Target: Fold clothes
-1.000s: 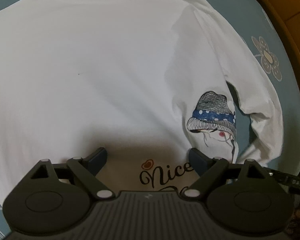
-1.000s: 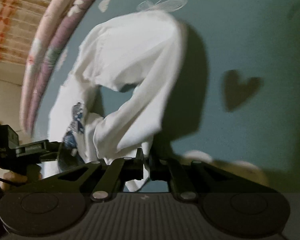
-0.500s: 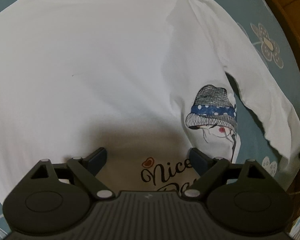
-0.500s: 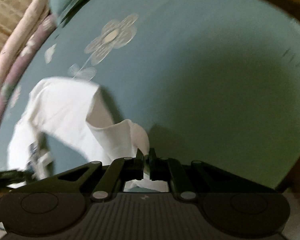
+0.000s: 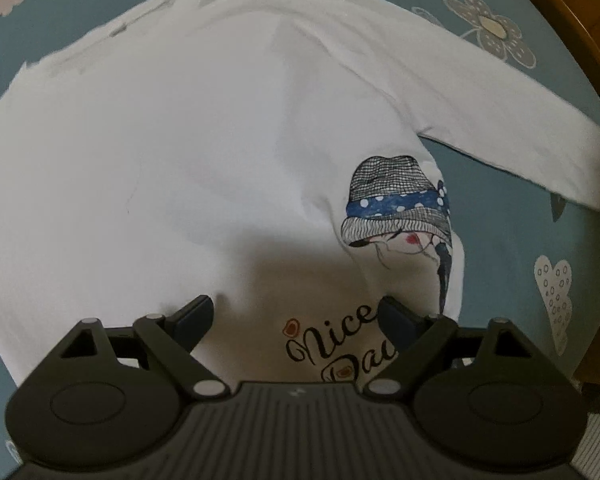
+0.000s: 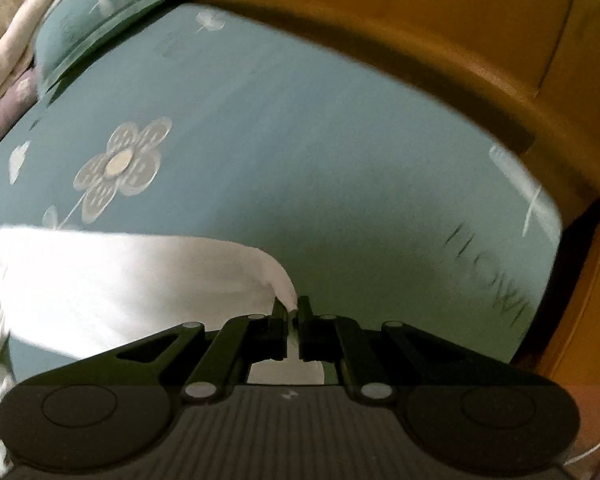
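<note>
**A:** Left wrist view first. What do you have?

**B:** My left gripper [image 5: 296,314] points almost straight down, jaws spread wide, nothing between the pads. The white shirt [image 5: 172,152] lies flat on the teal bedsheet [image 5: 512,248] directly beyond my fingertips and fills most of the view. Between the two fingers I read script lettering [image 5: 332,344], "Nice" over a second cut-off word. Just beyond my right finger sits a printed hat figure [image 5: 396,204] with a blue dotted band.

**A:** The sleeve?

**B:** One sleeve [image 5: 512,120] runs out straight, far off to my right, toward the wooden bed frame [image 5: 560,20]. Its end goes out of view at the edge.

**A:** Right wrist view.

**B:** My right gripper [image 6: 293,308] is pressed together, pinching the sleeve's cuff [image 6: 286,290]. The fabric peaks right at my fingertips, and more of it shows under the jaws. From there the sleeve [image 6: 120,280] trails to my left, lifted off the sheet near the pinch.

**A:** Surroundings?

**B:** Ahead, bare sheet with a flower print [image 6: 120,168]. Far up-left, a matching pillow [image 6: 100,12]. Wooden frame [image 6: 420,20] curves across the far side. View slightly blurred.
</note>
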`<action>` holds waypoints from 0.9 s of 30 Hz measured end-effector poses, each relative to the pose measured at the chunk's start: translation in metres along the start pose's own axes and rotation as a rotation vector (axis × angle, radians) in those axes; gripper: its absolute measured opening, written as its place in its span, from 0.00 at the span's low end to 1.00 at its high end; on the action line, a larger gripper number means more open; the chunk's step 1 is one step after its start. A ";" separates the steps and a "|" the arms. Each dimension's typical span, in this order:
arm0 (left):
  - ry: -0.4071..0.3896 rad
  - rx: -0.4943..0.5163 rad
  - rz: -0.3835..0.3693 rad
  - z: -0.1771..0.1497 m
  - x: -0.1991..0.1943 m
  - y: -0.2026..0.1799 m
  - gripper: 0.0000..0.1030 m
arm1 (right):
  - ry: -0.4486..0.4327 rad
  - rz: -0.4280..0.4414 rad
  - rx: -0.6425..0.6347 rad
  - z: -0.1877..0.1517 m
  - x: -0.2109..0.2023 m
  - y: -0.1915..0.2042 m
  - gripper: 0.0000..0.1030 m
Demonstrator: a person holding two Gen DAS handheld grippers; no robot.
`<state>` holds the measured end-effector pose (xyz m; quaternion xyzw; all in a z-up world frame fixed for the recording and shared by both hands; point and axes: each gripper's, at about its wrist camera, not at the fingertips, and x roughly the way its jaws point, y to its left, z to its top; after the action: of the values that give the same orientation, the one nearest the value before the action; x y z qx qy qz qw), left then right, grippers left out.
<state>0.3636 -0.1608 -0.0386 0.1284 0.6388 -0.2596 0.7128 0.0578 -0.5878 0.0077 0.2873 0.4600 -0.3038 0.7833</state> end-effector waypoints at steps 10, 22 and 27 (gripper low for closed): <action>-0.034 0.001 -0.025 -0.010 -0.013 0.008 0.86 | -0.052 -0.049 -0.094 0.075 0.033 0.008 0.08; -0.082 -0.060 -0.019 -0.018 -0.022 0.031 0.86 | 0.037 -0.314 -0.158 0.090 0.049 0.035 0.22; -0.102 -0.084 -0.025 -0.017 -0.021 0.034 0.86 | -0.049 0.059 -0.410 0.101 0.053 0.131 0.34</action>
<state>0.3665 -0.1191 -0.0253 0.0769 0.6134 -0.2475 0.7460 0.2303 -0.5877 0.0241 0.1278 0.4844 -0.1875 0.8449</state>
